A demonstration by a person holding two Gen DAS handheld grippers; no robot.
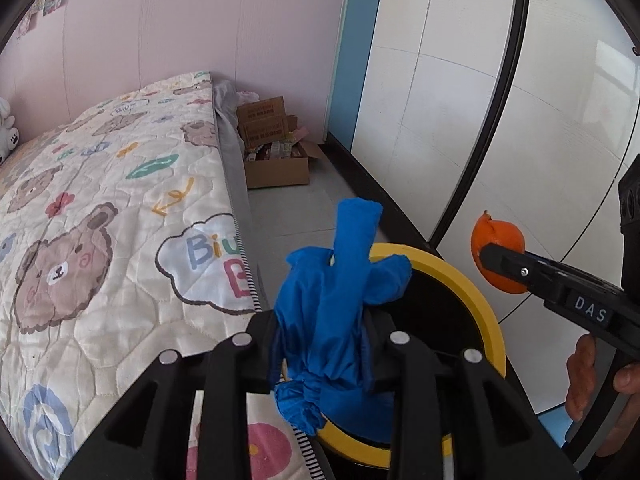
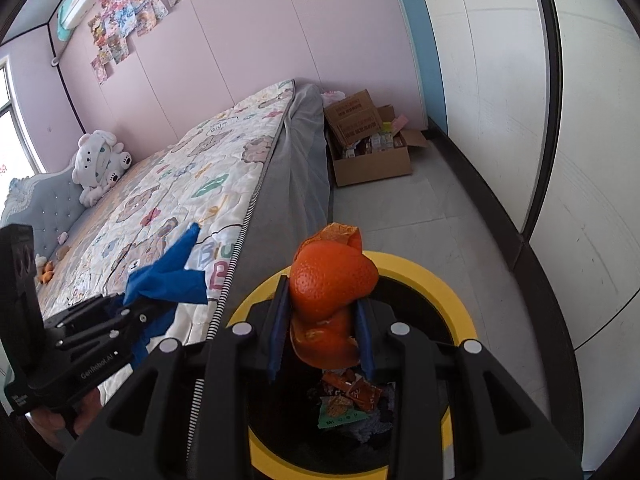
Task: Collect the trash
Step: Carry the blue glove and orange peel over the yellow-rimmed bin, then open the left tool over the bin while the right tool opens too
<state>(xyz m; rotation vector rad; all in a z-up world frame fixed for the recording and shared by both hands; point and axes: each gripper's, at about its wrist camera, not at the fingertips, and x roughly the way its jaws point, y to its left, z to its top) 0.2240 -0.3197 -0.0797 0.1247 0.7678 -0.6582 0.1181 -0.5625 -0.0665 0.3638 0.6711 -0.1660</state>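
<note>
Left fingers (image 1: 280, 344) clamped on a crumpled blue glove (image 1: 340, 300), long axis upright, poking past the tips. Right fingers (image 2: 362, 336) pinched on an orange peel (image 2: 330, 300). Both loads held over the yellow-rimmed bin (image 2: 448, 292) on the floor just right of the bed (image 2: 168, 184); wrappers already inside. Right pair directly above the dark opening; left pair above the near-left rim, glove partly over the bed edge. Likely next: release downward, left needing a small shift right.
</note>
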